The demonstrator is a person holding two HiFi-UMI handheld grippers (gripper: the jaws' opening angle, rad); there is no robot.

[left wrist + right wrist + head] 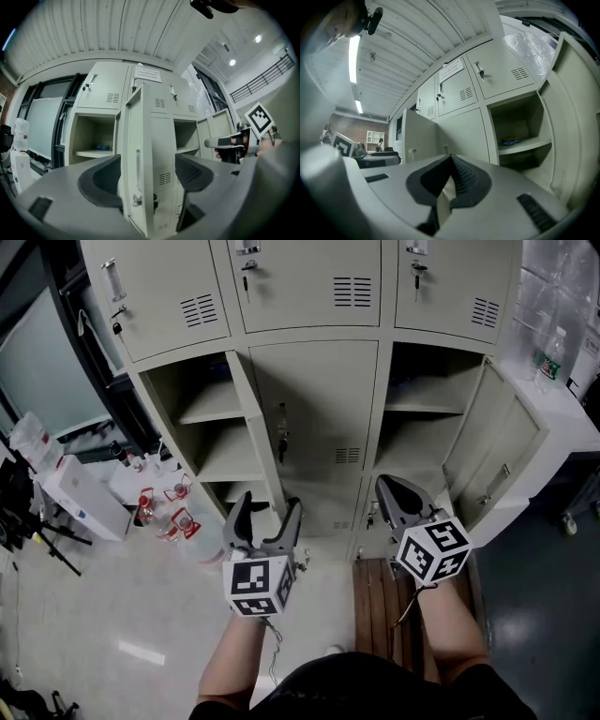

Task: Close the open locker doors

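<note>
1. Jaws of the left gripper [271,501] stand wide apart, low in the middle of the head view. The thin edge of the left open door [251,418] sits between them, but they do not squeeze it.
2. Just to the right, the right gripper [384,486] has its jaws pressed together with nothing in them. It points at the bottom of the lockers [386,399].
3. The right open door [497,456] swings out at the right of the frame, apart from both grippers.
4. Between the two open doors is the middle door [319,409], which is closed.
5. Shelves [211,413] show inside the open lockers.
6. Along the top, the top doors [309,282] are shut, with keys [246,282] in them.
7. Bottles [164,507] stand on the floor at the left. A wooden board [375,601] lies by the right arm.
</note>
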